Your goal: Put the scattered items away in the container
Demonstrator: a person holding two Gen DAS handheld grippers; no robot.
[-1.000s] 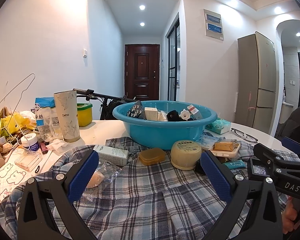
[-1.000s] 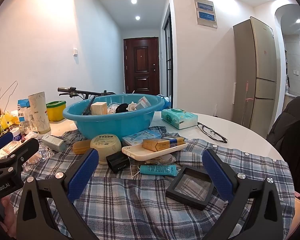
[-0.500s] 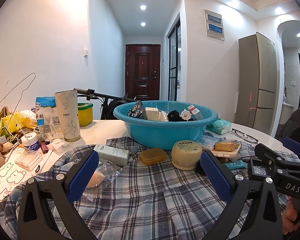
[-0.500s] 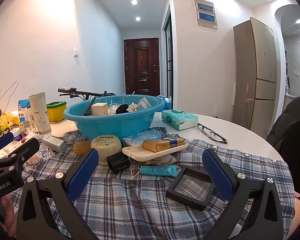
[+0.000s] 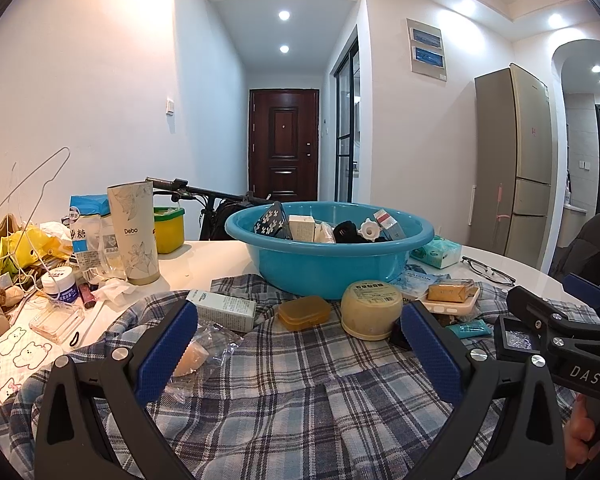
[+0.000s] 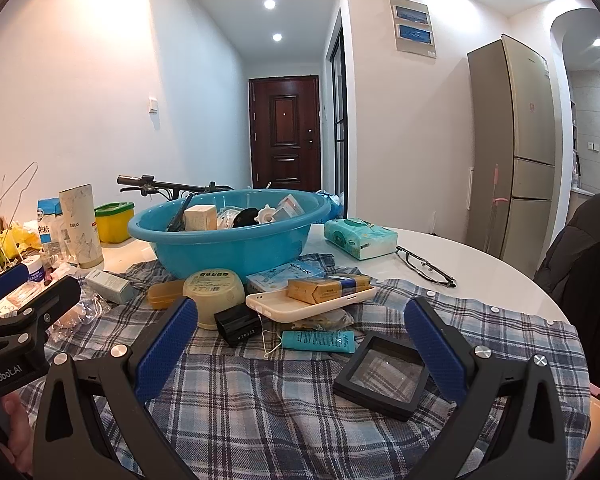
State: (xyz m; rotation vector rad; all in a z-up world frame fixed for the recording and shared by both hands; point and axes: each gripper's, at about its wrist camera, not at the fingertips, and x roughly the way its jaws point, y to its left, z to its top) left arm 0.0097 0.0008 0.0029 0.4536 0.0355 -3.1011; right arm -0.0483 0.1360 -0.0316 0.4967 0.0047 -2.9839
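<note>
A blue basin (image 5: 332,268) (image 6: 220,248) holding several small items stands at the back of a plaid cloth (image 5: 300,392). In front of it lie a cream round tub (image 5: 370,314) (image 6: 214,292), an amber case (image 5: 304,312), a white carton (image 5: 224,310), a phone case (image 6: 308,306) with a tan box on it, a black box (image 6: 238,324), a teal tube (image 6: 318,340) and a black square frame (image 6: 384,376). My left gripper (image 5: 300,348) hovers open over the cloth. My right gripper (image 6: 300,344) is open too, near the tube and frame.
A tall paper cup (image 5: 134,232), a sugar bag (image 5: 86,236), a yellow tub (image 5: 168,228) and small clutter crowd the table's left side. A tissue pack (image 6: 360,236) and glasses (image 6: 424,266) lie on the right. A fridge (image 6: 512,148) stands beyond.
</note>
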